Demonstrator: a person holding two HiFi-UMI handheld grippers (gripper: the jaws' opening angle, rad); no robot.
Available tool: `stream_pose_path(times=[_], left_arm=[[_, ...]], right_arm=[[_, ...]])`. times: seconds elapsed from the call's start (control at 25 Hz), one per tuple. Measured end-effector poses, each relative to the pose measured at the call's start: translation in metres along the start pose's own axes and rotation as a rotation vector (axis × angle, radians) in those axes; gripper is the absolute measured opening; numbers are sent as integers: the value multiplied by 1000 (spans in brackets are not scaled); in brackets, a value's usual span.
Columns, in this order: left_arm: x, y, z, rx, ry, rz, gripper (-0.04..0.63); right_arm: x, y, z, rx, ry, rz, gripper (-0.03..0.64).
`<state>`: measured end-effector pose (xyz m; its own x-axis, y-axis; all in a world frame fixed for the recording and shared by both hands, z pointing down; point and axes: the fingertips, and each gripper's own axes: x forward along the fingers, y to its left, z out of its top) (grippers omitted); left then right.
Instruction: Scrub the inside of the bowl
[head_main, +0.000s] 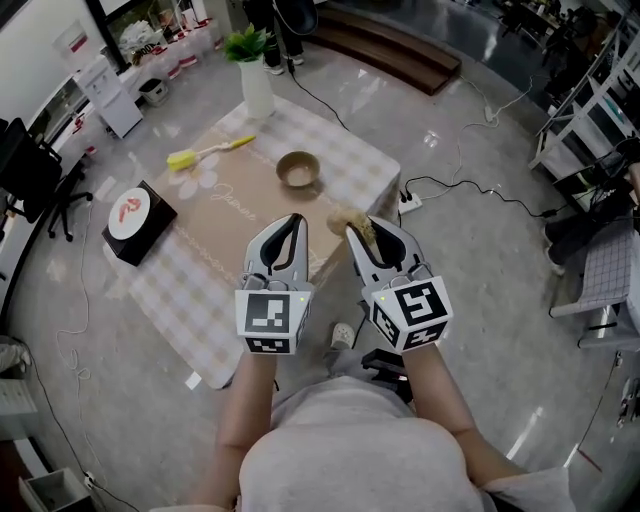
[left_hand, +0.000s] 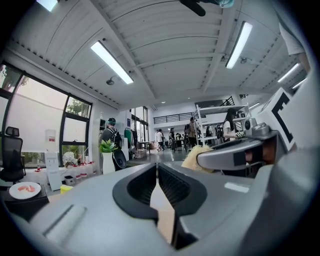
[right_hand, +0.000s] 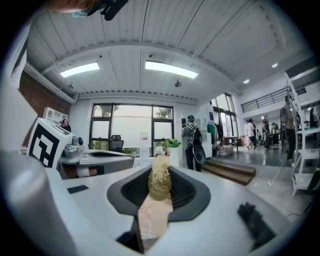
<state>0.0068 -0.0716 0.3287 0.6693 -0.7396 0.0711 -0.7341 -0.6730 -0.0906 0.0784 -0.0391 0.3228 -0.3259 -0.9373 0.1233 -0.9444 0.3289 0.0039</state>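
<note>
Bowl (head_main: 298, 169) on tabletop (head_main: 215, 215), ahead of both grippers and apart from them; only head view shows it. Right gripper (head_main: 358, 232) clamped on scrubber (right_hand: 160, 182), fibres plain in its own view. Left gripper (left_hand: 157, 170) closed, empty, just beside right.

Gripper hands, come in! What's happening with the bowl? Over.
Left gripper shut, empty. Right gripper shut on tan fibrous scrubber. Round brown bowl ahead, untouched. Yellow brush lies aside, not blocking.
</note>
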Motion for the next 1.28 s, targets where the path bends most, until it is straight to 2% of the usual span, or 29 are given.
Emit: stream_pose_path(times=[0.08,0.24,0.48,0.8,0.96,1.08,1.28], left_arm=[[15,2,-2,-9,9,14,60],[38,4,-7,7,25,33,73],[60,12,-13,-10,51,61,114],[77,16,-28,-38,96,58,165],[87,18,-39,-34,121,34,246],[96,25,-47,-33,132,35,263],[113,33,-63,-33,169,16,331]], right_arm=[[11,-13,1,1,-2,21,98],[32,-32,3,-3,-4,62,98],[55,-46,1,-3,1,111,98],[70,-59,-3,6,10,138,98],[81,-63,-7,12,16,152,98],[91,-66,-10,15,20,159,98],[109,-72,-15,9,42,179,98]])
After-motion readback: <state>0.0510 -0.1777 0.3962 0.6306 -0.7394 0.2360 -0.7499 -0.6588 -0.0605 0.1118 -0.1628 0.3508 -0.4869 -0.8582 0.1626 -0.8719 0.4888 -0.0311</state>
